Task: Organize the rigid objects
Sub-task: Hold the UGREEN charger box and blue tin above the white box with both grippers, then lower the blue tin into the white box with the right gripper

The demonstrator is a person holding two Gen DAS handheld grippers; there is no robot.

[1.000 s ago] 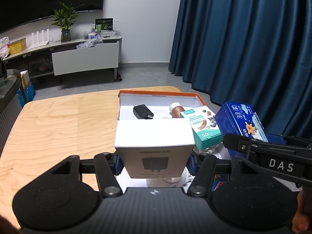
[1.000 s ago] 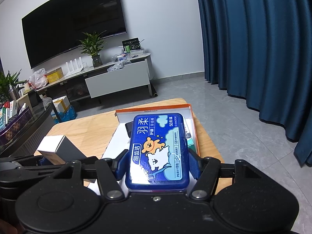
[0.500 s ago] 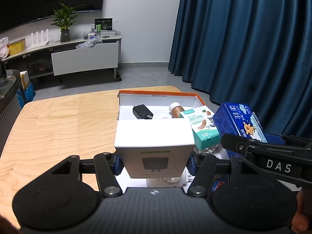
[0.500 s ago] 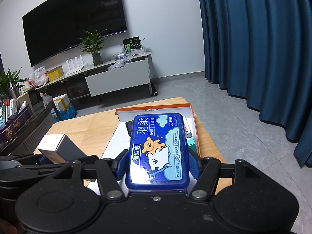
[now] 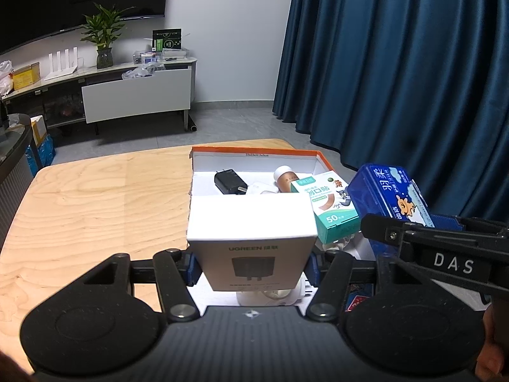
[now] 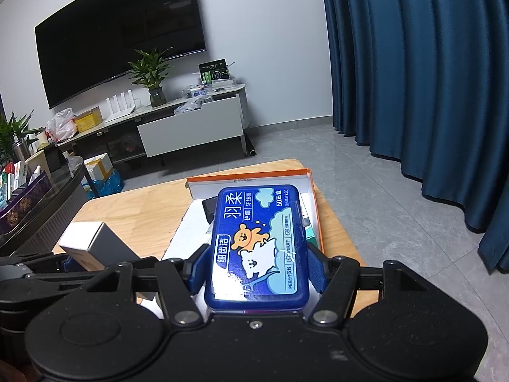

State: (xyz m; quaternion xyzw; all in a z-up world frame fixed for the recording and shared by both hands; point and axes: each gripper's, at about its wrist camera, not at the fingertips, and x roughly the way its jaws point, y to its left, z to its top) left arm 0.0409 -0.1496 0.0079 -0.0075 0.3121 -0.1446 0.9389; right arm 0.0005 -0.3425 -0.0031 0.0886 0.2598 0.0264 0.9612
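Left gripper [image 5: 253,262] clamps a white charger box [image 5: 251,238] between its blue pads, held up over the near end of the open cardboard tray [image 5: 254,154]. Right gripper [image 6: 256,270] clamps a blue floss case [image 6: 259,245] the same way, lifted above the tray's right side; from the left wrist view that case [image 5: 389,197] sits just right of the charger box, apart from it.

Change over the last second: practically none. Both hands hold position, both grips unchanged, both loads in the same spots over the tray.

Tray contents, far end: black plug adapter [image 5: 229,183], small brown bottle [image 5: 284,178], green-and-white plaster box [image 5: 331,207] leaning at the right. Tray rests on the wooden table [image 5: 95,207].

Judgement: a pause mid-carry, neither item yet placed. Free floor space in the tray looks tight near the plaster box; setting down one load at a time seems safer.
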